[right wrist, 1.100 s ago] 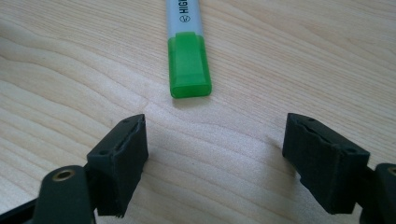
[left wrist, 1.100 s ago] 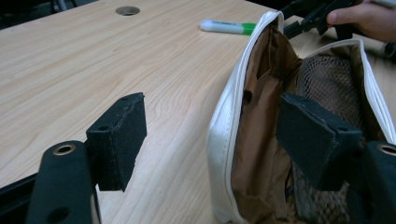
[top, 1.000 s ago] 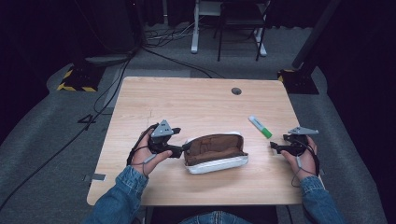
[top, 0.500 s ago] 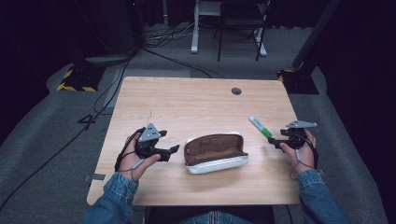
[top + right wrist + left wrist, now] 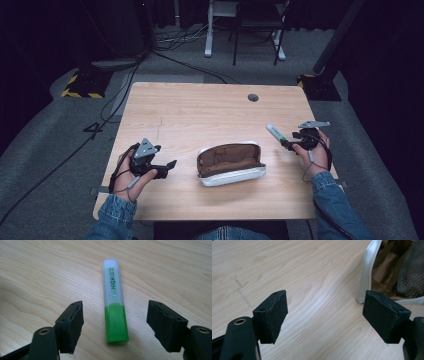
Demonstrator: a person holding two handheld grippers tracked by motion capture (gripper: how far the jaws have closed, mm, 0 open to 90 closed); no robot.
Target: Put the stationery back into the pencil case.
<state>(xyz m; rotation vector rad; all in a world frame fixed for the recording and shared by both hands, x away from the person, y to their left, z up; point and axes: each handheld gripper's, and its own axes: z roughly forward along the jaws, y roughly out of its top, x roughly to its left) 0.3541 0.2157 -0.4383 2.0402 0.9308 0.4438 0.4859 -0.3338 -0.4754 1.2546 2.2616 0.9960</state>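
light: table lit, surroundings dark | shadows: soft | focus: sharp

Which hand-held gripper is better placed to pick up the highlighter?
Right. The right hand-held gripper has its open jaws on either side of the highlighter; the left hand-held gripper is across the pencil case.

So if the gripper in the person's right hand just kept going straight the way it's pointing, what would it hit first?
Most likely the green highlighter. It lies on the table between the open jaws of the right gripper, pointing straight along them, the pads clear of it on both sides.
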